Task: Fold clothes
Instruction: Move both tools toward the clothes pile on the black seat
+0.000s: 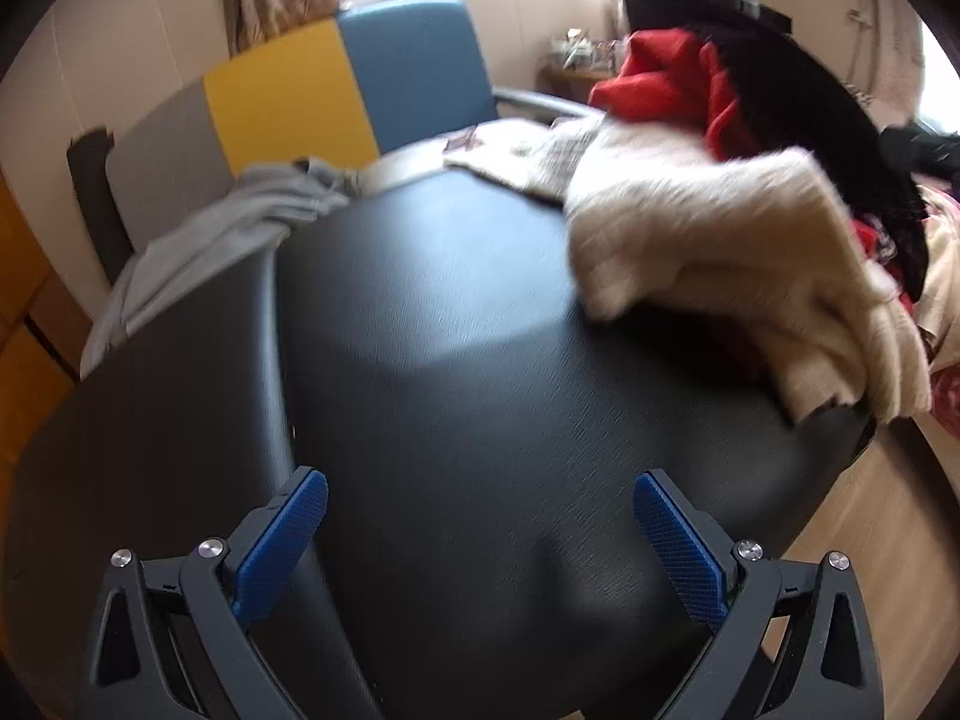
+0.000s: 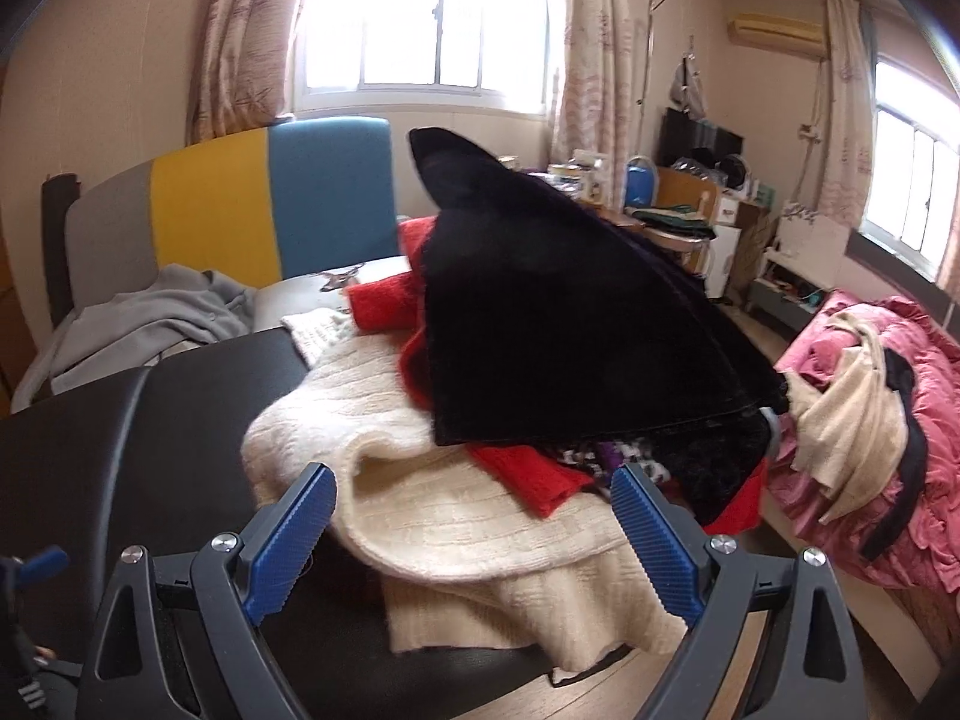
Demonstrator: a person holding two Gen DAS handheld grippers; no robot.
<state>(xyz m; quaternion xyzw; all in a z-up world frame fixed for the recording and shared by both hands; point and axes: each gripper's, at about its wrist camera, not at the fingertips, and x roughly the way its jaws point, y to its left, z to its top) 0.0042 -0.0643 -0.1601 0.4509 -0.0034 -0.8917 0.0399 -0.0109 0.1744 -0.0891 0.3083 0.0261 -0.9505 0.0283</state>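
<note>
A heap of clothes sits on the right part of the black table (image 1: pixel 456 372): a cream knitted sweater (image 1: pixel 708 240) (image 2: pixel 456 516) at the bottom, a red garment (image 1: pixel 660 72) (image 2: pixel 528 474) on it, and a black velvet garment (image 1: pixel 798 96) (image 2: pixel 540 312) on top. My left gripper (image 1: pixel 480 522) is open over bare table, well left of the heap, with nothing between its blue pads. My right gripper (image 2: pixel 474 510) is open just in front of the cream sweater's folded edge, and I cannot tell whether it touches the knit.
A grey garment (image 1: pixel 228 222) (image 2: pixel 150 312) lies at the table's far left edge. Behind stands a grey, yellow and blue chair back (image 2: pixel 264 204). A bed with pink bedding (image 2: pixel 888 420) and beige clothes is on the right. Wooden floor (image 1: pixel 864 540) lies past the table's right edge.
</note>
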